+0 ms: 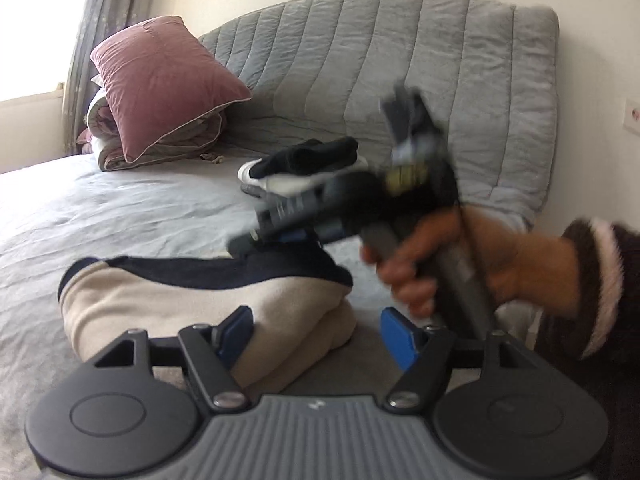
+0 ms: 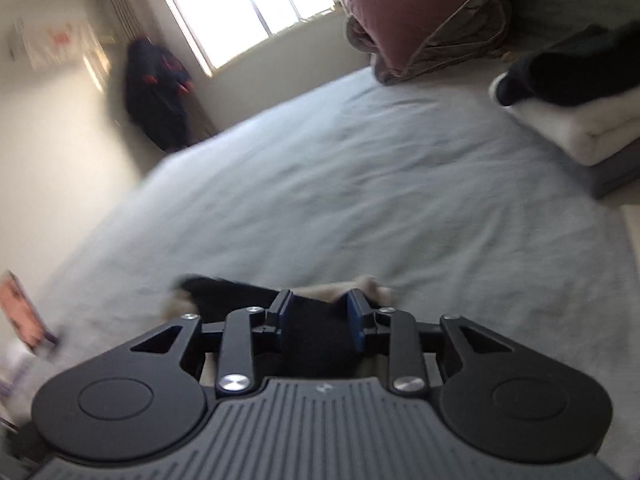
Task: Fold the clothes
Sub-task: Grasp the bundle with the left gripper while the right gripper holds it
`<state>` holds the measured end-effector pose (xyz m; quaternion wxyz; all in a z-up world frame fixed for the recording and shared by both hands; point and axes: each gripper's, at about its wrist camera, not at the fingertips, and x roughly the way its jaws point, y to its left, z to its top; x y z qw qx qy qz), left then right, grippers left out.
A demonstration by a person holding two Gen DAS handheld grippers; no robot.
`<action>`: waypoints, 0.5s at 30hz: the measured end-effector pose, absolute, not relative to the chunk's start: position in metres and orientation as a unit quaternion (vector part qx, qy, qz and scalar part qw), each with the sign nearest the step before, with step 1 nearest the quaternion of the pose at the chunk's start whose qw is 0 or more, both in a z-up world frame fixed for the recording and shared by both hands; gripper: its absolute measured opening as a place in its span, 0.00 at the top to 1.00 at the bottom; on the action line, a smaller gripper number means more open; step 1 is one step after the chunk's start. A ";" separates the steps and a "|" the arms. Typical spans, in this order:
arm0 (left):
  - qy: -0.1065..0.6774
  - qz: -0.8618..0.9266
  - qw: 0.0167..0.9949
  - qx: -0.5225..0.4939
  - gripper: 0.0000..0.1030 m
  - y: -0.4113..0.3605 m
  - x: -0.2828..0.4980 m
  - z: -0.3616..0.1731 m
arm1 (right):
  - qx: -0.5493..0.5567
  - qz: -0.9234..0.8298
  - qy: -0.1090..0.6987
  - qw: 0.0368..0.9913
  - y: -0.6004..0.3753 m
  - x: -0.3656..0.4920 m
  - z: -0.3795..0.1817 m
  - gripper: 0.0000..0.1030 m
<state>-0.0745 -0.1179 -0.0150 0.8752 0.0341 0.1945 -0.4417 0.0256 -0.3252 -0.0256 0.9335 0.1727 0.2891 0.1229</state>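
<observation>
A folded beige and navy garment (image 1: pixel 200 304) lies on the bed close in front of me. My left gripper (image 1: pixel 318 332) is open, its blue pads (image 1: pixel 400 336) standing on either side of the garment's near folded end; the right pad is clear of the cloth. A person's hand (image 1: pixel 460 264) brings the right gripper (image 1: pixel 256 236) down onto the navy strip on top of the garment. In the right wrist view the right gripper (image 2: pixel 320 308) is shut on dark navy cloth (image 2: pixel 316 332) that fills the gap between its pads, with beige fabric (image 2: pixel 368 284) just beyond.
A stack of folded clothes (image 1: pixel 304 164), black on white on grey, sits farther back on the pale blue sheet (image 1: pixel 120 208). A mauve pillow (image 1: pixel 164 84) on a rolled quilt leans by the grey padded headboard (image 1: pixel 400 60). A window (image 2: pixel 248 4) and a hanging dark jacket (image 2: pixel 156 92) lie beyond the bed.
</observation>
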 end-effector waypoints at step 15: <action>0.409 -0.293 0.833 -0.231 0.27 -0.035 0.011 -0.028 | 0.347 0.164 0.353 0.853 -0.364 0.019 -0.021 0.23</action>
